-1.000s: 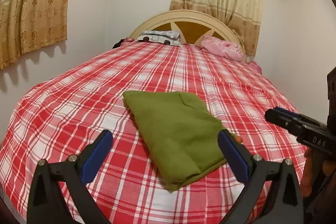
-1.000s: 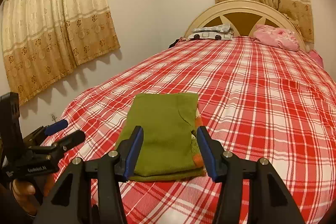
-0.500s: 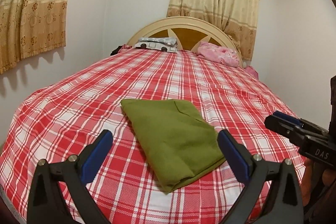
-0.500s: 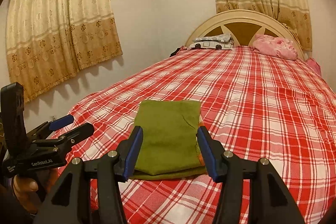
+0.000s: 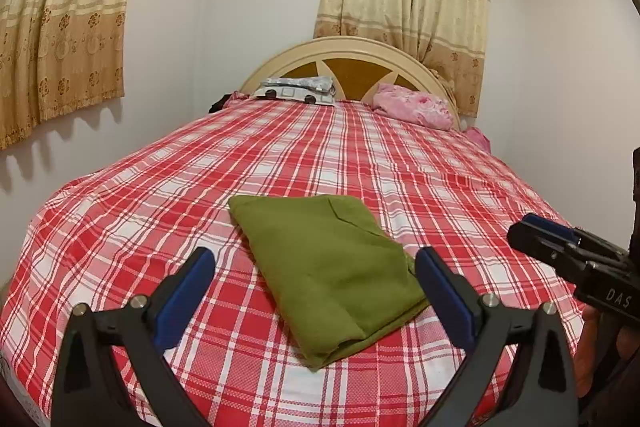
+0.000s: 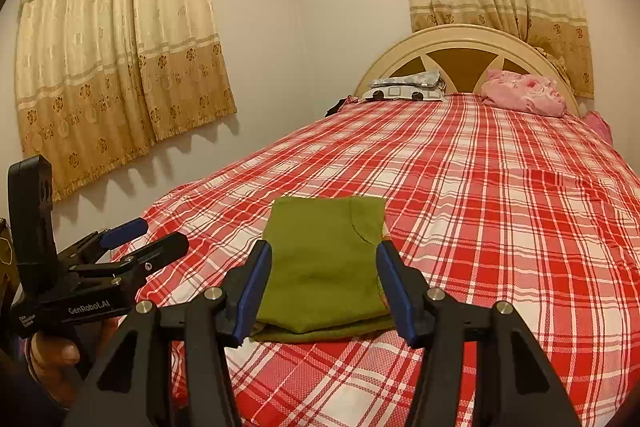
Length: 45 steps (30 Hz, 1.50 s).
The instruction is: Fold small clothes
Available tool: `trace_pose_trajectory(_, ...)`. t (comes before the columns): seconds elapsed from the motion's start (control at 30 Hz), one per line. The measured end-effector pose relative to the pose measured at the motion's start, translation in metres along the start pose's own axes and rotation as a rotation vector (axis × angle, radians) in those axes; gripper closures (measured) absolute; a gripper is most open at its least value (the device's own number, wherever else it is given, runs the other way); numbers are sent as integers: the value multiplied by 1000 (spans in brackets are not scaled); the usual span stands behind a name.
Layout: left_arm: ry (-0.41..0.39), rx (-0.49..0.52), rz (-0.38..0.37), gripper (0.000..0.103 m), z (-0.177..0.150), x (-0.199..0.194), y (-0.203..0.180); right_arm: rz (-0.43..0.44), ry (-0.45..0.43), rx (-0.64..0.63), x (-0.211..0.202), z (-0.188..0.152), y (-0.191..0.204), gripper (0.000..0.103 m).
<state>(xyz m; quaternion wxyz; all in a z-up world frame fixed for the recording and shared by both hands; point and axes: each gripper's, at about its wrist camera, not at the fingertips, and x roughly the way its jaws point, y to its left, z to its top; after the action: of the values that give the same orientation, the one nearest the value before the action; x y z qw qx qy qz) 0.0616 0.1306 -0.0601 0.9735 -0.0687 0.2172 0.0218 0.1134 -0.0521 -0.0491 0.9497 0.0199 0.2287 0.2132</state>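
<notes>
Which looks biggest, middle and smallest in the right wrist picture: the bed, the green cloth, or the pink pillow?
1. Bed, biggest by far.
2. Green cloth.
3. Pink pillow, smallest, but it lies far from the camera, so it may really match the cloth.

Two low foot-end views toward the headboard (image 5: 352,67), sharing the plaid bed (image 6: 500,187), left angled rightward.

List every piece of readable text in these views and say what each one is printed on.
"DAS": on the body of the right gripper, seen from the left wrist view.
"GenRobot.AI": on the body of the left gripper, seen from the right wrist view.
Small white print left of "GenRobot.AI": too small to read.
No text shows on the green garment or the bed.
</notes>
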Motion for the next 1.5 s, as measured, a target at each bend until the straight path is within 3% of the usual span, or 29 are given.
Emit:
trace_pose_trajectory(0.6,4,7,12,0,-2,0,-1,5,-24,7,-7,2,3,47)
trace_pose_trajectory(1.0,-77,45,64,0,6,-16,-4,4,-63,13,-13,5,7,47)
trace_pose_trajectory(1.5,-112,56,74,0,5,-16,-1,8,-59,-3,-12,0,11,46)
